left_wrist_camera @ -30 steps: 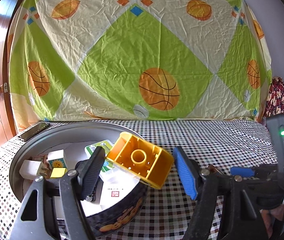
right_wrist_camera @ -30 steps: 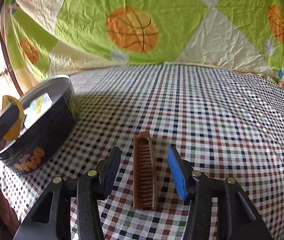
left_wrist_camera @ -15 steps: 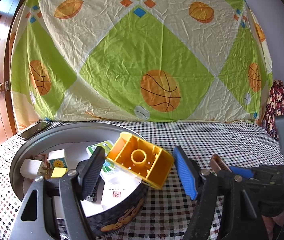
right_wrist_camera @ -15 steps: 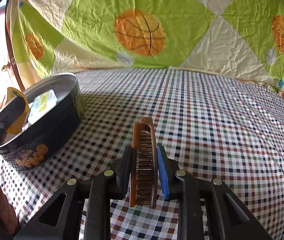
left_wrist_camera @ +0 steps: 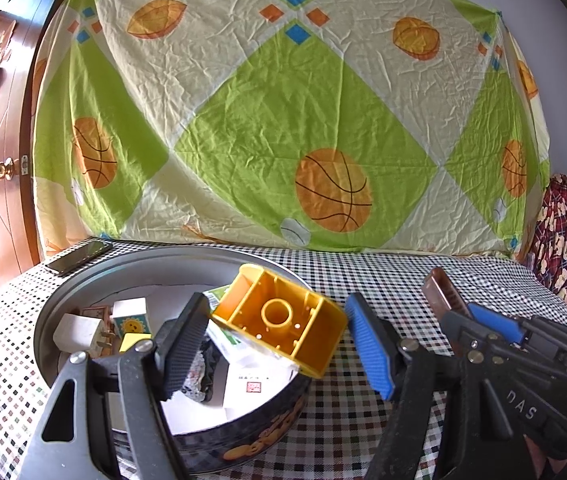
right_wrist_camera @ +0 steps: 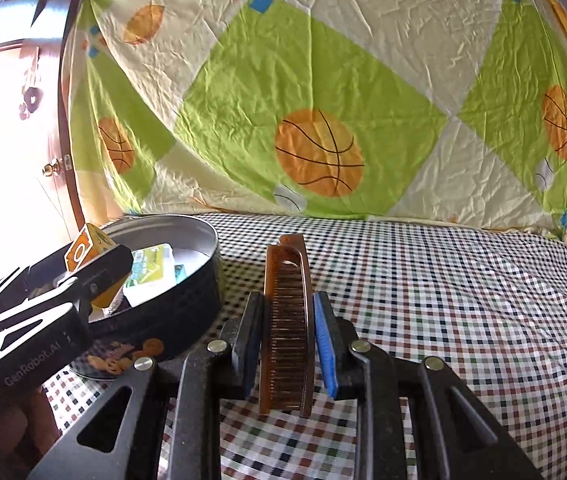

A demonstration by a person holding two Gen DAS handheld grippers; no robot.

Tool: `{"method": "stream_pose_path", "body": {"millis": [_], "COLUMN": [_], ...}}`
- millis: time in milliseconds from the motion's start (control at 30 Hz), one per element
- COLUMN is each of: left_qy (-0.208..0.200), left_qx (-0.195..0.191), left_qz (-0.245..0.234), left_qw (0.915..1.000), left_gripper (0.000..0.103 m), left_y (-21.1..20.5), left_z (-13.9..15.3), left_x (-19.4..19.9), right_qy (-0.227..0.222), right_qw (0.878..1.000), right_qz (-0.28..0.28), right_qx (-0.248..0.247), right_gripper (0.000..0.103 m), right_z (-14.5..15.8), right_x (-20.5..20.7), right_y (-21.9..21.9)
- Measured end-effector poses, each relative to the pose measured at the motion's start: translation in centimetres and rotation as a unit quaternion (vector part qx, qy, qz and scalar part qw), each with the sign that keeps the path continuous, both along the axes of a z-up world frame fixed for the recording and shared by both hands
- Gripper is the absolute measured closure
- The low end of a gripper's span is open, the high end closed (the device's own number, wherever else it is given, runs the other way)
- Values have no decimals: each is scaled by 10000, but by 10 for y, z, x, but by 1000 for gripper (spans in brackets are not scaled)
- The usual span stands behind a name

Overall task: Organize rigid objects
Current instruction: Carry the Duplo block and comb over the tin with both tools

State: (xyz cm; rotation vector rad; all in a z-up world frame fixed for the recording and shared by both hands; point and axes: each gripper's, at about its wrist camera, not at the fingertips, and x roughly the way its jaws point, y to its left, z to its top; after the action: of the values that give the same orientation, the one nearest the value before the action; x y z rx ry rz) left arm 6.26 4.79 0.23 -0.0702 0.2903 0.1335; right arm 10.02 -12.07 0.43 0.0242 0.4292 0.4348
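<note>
The left hand-held gripper stood released, its black and blue fingers spread either side of a hollow yellow plastic building block; whether either pad touched it could not be told. The block sat tilted, open underside toward the camera, over the near right rim of a round dark metal biscuit tin at the left of the checked surface. Small white and printed cubes and paper cartons lay inside the tin. The right hand-held gripper was clenched on a brown translucent plastic comb, gripping its flat sides near the middle, the far end pointing ahead, just right of the tin. The comb looked light and stiff, but smooth and thin, so it would likely slip or twist if pinched near an end; a hold across the broad faces seemed soundest. The block seemed light, rigid and sturdy, best taken across two opposite walls.
</note>
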Motion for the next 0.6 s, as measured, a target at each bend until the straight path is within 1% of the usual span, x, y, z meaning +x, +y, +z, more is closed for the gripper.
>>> {"method": "stream_pose_path", "body": {"millis": [167,333,500,600], "left_qy": [10,80,110,158], "left_qx": [-64,-129,-138,-153], "left_qz": [66,102,162,222], "left_qw": [10000,9998,9997,9995], "left_gripper": [32,32,32,32], "left_y": [11,23,38,49], "left_z": [0,2,9,14], "left_x": [-2,-5,-8,-8], "right_qy": [-88,65,117,71], "right_qw": [9999,9992,9980,9972], "right_qz": [130,372,602,728], "right_qx": [31,86,161,128], "right_gripper": [76,76,76,76], "right_z": [2,4,14,24], "right_x": [-2,3,8,11], "right_y": [11,25,40,51]}}
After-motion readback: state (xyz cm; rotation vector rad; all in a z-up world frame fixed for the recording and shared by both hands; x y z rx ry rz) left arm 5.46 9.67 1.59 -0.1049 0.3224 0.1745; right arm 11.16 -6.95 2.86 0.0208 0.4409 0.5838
